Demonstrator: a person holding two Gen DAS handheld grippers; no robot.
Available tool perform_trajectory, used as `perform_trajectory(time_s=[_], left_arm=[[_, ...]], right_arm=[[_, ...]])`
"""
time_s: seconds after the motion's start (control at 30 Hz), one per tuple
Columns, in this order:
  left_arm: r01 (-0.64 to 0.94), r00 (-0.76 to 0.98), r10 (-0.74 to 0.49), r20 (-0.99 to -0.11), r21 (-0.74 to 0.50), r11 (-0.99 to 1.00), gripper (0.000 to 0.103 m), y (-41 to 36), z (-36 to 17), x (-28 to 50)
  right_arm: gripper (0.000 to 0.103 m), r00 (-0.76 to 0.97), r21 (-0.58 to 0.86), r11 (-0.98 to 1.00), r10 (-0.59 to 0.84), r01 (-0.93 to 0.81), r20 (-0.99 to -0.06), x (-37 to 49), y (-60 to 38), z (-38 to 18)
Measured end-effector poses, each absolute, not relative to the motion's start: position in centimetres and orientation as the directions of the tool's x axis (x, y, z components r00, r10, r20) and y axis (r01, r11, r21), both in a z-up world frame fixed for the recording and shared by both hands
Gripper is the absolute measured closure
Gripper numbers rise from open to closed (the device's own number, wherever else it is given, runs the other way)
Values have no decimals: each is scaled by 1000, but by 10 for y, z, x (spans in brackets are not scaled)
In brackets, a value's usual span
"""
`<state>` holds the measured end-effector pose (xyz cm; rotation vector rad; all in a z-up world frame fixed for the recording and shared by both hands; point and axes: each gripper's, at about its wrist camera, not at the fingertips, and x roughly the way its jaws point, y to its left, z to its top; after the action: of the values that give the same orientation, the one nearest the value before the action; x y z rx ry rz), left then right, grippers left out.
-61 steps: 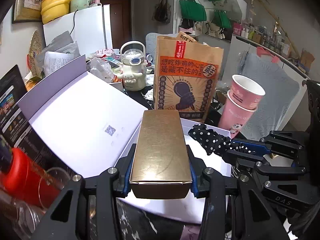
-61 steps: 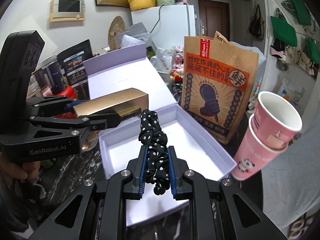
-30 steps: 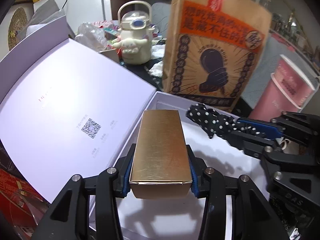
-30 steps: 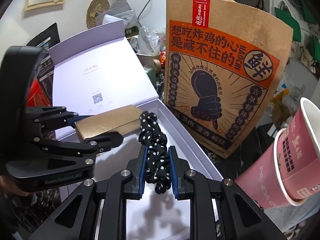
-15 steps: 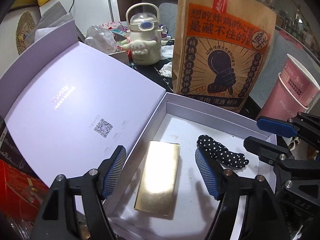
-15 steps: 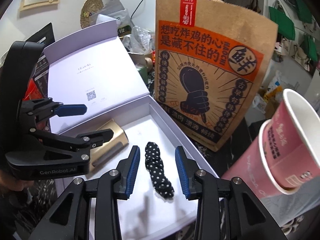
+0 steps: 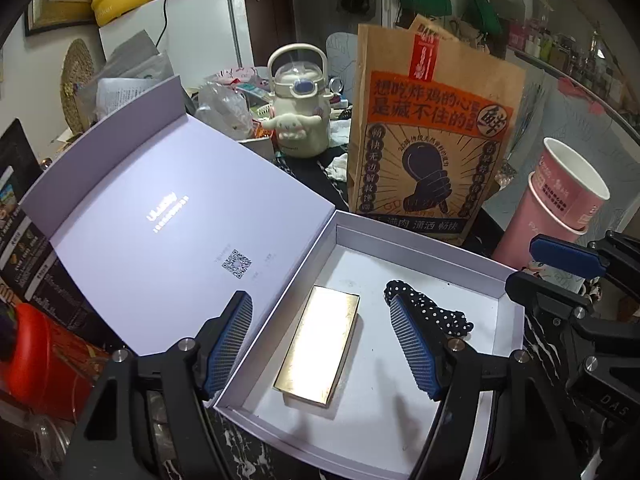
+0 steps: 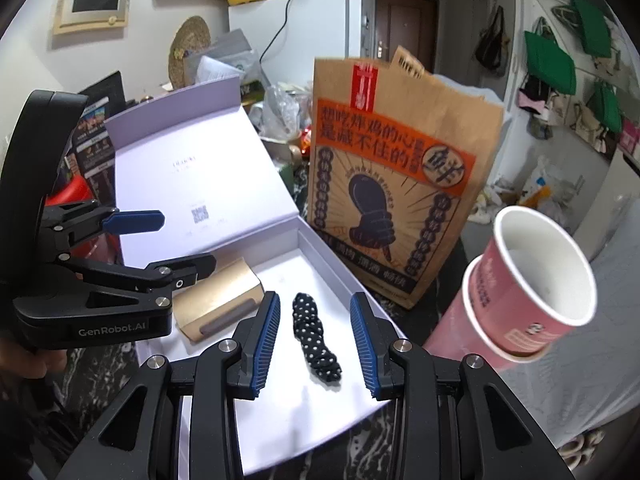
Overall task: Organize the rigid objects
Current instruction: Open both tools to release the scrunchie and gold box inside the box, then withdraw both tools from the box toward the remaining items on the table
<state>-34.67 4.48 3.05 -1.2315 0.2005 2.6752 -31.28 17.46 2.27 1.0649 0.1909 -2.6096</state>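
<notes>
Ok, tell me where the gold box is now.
The gold box lies flat in the white tray, left of the dotted scrunchie, below the open left gripper.

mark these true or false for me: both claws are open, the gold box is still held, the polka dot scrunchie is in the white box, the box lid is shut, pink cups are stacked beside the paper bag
1. Both claws are open: true. The left claw and right claw each stand spread with nothing between them.
2. The gold box is held: false. It lies flat on the floor of the white box, free of the left claw.
3. The polka dot scrunchie is in the white box: true, beside the gold box and apart from it.
4. The box lid is shut: false. It is swung open, leaning back to the left.
5. Pink cups are stacked beside the paper bag: true.
</notes>
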Motion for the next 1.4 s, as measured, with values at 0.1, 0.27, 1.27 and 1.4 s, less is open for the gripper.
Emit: perform_trajectory(time_s=[0.1, 0.27, 1.27, 1.4], left_arm=[[-224, -651, 114, -750, 47, -974, 32, 44, 42, -337], [-220, -675, 112, -729, 54, -974, 32, 42, 55, -325], [-188, -779, 91, -620, 92, -978, 14, 28, 104, -201], [-200, -776, 100, -623, 93, -975, 14, 29, 100, -185]], right_arm=[[61, -688, -7, -943, -238, 333, -686, -306, 175, 32], [55, -710, -15, -944, -239, 331, -663, -293, 175, 45], [29, -816, -65, -942, -249, 329, -521, -173, 172, 101], [29, -817, -60, -941, -257, 334, -517, -156, 171, 99]])
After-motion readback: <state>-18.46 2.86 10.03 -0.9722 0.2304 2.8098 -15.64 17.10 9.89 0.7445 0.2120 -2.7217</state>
